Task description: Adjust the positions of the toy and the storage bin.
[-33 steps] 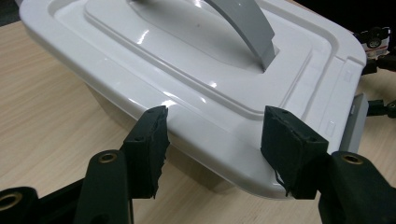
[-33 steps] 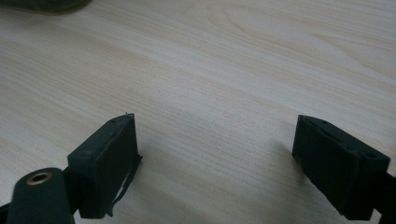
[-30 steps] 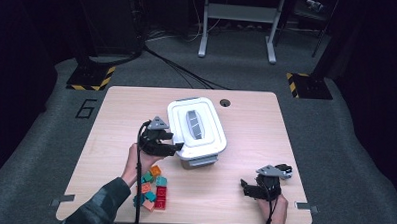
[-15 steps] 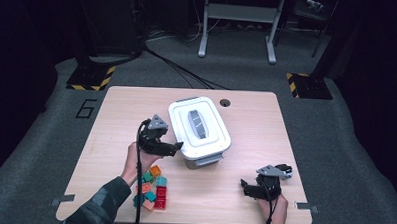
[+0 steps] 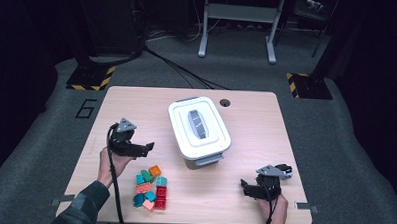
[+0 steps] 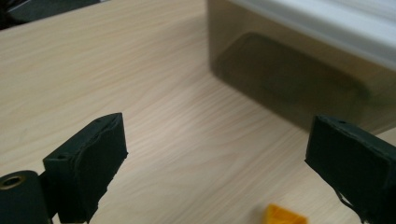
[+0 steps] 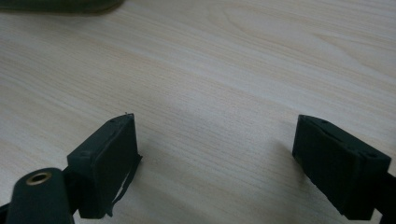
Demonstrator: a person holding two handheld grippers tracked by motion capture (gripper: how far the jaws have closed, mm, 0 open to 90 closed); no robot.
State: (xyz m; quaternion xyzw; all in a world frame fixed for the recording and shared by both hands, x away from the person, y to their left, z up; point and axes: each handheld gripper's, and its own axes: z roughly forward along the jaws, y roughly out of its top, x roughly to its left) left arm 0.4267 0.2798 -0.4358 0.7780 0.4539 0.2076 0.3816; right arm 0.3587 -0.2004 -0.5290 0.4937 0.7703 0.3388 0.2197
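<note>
So the left claw (image 5: 147,147) is hovering over the light wooden table (image 5: 266,124), just left of the white lidded plastic storage box with the grey handle on top (image 5: 200,128), not touching it. Its jaws have just been opening and now stand wide apart with nothing between them. In the left gripper view you get bare wood grain between the two black pads (image 6: 88,163), the translucent side wall of the box (image 6: 289,79) up ahead under its white lid rim, and one orange block (image 6: 284,215) peeking in at the bottom edge.

The pile of small coloured toy blocks (image 5: 150,188) (orange, teal, green, red, a pinkish one) sits on the table near the front edge, just below the left claw and to the front left of the box. They're bunched together, touching each other, and well apart from the right side.

The right claw (image 5: 245,187) is parked near the front right corner of the table, held in the person's right hand (image 5: 273,207), jaws also spread with nothing in them. The right gripper view has plain tabletop between the pads (image 7: 105,163) and a dark sliver of the box's base at the very top left.

The box lid is on, sitting closed.
</note>
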